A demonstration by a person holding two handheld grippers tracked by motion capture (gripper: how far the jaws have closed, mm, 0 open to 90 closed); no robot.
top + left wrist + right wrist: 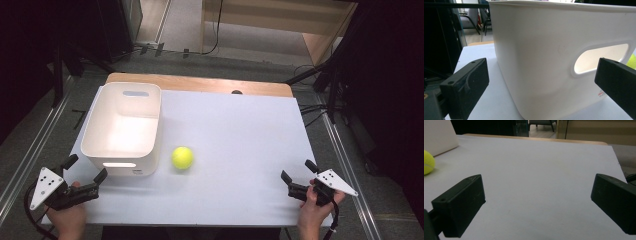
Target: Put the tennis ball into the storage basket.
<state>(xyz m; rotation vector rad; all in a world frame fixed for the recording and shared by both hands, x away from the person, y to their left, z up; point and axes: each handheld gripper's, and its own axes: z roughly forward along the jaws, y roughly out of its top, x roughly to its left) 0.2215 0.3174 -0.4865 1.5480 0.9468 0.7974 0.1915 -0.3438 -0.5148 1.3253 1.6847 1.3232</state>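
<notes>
White tabletop (240, 145), dim room behind. L gripper (86, 169) jaws wide apart, nothing btwn, facing white bin (122, 130) near wall. R gripper (299, 172) also spread, empty; tennis ball (182, 157) just beside bin, well apart from me.

Your left gripper (86, 169) faces the white bin (122, 129) just ahead — its wall blocks that path. From your right gripper (296, 175), bare worktop (240, 145) runs clear to the tennis ball (182, 157) — just beside the bin.

Left gripper (86, 168) and right gripper (298, 170) both gape, level.
</notes>
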